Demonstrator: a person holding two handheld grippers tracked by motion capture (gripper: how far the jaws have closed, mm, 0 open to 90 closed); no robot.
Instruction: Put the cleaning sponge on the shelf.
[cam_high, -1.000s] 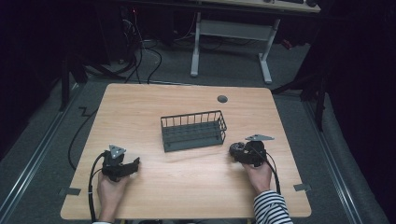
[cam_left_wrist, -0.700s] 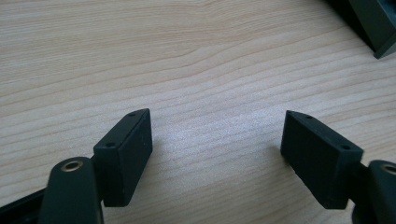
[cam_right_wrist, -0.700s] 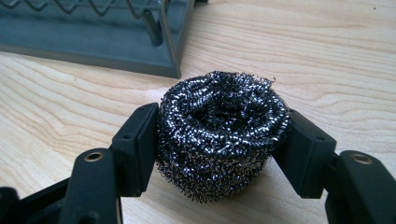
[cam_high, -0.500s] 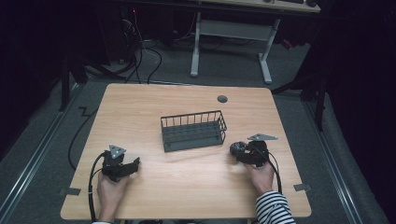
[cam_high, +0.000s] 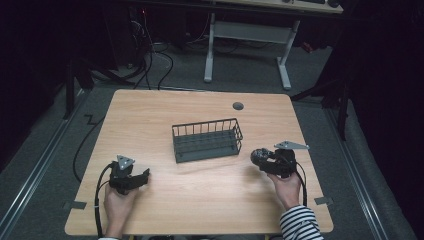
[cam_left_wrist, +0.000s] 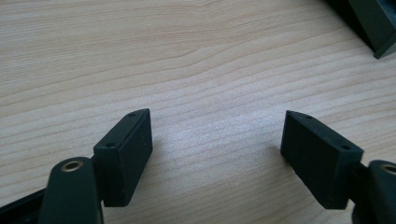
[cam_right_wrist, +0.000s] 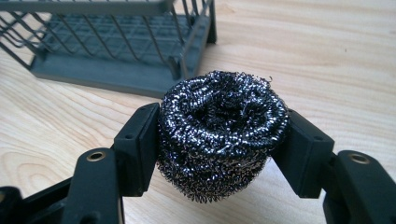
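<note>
The right gripper (cam_right_wrist: 219, 154) clamps a dark round steel-wool scouring pad (cam_right_wrist: 219, 140) near the right edge of the light wooden surface (cam_high: 200, 200), beside a grey wire basket (cam_high: 207, 139) at its middle. The left gripper (cam_left_wrist: 217, 154) rests wide apart, holding nothing, near the front left corner.

Dim room: grey floor (cam_high: 240, 75), white-legged desk (cam_high: 247, 35) behind, perhaps cables (cam_high: 150, 55) beside it.
</note>
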